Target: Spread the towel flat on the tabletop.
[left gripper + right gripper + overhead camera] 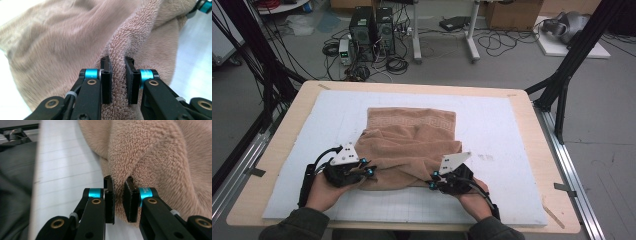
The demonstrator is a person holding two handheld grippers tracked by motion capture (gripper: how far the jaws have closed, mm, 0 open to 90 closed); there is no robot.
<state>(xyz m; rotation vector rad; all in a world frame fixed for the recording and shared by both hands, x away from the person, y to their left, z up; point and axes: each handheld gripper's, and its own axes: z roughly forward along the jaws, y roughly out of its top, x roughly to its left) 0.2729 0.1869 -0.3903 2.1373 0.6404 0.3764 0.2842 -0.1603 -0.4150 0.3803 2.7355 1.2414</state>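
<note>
Towel [409, 147] folding is looking partly done: you're pinching its near edge at 7 o'clock with left gripper [368, 172] and 5 o'clock with right gripper [432, 181].

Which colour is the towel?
Light brown towel, with a woven key-pattern band at its far edge; the high view shows it best.

The towel [409, 145] is tan terry cloth, looped and rough along the ridge pinched in the left gripper [117, 82], softer and brushed-looking on its broad folds; a woven key pattern runs near its far edge. The right gripper [118, 200] has matt black jaws that look like plastic, with glossy blue anodised metal collars and brass-coloured screws. A matt white gridded mat [507, 125] covers the table [532, 150], whose bare edges show pale, smooth wood.
</note>
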